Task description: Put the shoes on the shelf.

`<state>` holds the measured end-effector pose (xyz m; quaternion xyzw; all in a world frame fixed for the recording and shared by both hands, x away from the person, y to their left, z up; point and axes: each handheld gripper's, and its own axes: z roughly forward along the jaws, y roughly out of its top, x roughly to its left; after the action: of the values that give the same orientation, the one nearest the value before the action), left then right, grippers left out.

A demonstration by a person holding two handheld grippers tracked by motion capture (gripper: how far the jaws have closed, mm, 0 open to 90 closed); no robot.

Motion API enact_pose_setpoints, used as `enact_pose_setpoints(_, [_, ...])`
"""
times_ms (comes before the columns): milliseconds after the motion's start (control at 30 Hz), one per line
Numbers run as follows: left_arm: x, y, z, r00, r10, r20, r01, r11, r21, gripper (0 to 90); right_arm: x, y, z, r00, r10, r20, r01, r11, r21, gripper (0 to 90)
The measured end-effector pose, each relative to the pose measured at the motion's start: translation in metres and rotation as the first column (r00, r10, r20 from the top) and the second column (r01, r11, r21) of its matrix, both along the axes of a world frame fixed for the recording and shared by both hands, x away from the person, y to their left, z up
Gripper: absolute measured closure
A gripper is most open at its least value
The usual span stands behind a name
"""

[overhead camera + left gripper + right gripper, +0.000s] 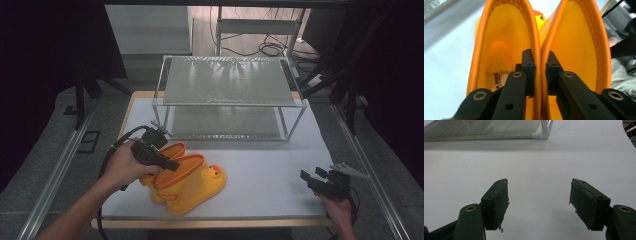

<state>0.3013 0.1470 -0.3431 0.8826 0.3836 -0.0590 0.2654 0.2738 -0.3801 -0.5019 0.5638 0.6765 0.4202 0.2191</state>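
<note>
A pair of yellow rubber boots [187, 182] with orange rims and a duck face on the toe lies at the front left of the white table [260, 165]. My left gripper [170, 164] reaches into their openings from the left. In the left gripper view each jaw sits inside a different boot, and my left gripper [540, 67] is shut on the two touching boot walls [539, 50], pressing them together. My right gripper [309, 178] rests at the front right of the table; in its own view my right gripper [539, 203] stands open over bare white table.
A two-level shelf rack [227, 97] with a metal frame and translucent shelves stands at the back middle of the table; its corner [541, 133] lies ahead of my right gripper. Cables lie on the floor behind.
</note>
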Motion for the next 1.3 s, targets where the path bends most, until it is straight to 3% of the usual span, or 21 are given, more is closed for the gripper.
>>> enact_pose_setpoints(200, [0.011, -0.005, 0.007, 1.0000, -0.002, -0.010, 0.001, 0.9990, -0.045, 81.9, -0.001, -0.001, 0.001, 0.9999, -0.011, 0.010, 0.011, 1.000, 0.008, 31.6])
enact_pose_setpoints(433, [0.017, -0.023, 0.018, 0.9988, -0.047, -0.015, 0.046, 0.9965, -0.069, 81.9, -0.002, -0.004, 0.002, 0.9998, -0.011, 0.017, 0.011, 1.000, 0.011, 31.6])
enact_pose_setpoints(733, [0.027, -0.054, 0.037, 0.9940, -0.109, -0.006, 0.107, 0.9846, -0.138, 82.0, -0.002, -0.004, 0.004, 0.9997, -0.009, 0.021, 0.008, 1.000, 0.017, 31.6])
enact_pose_setpoints(1300, [0.044, -0.106, 0.074, 0.9866, -0.162, 0.020, 0.163, 0.9732, -0.162, 82.0, -0.003, -0.005, 0.005, 0.9997, -0.012, 0.021, 0.012, 1.000, 0.028, 31.6])
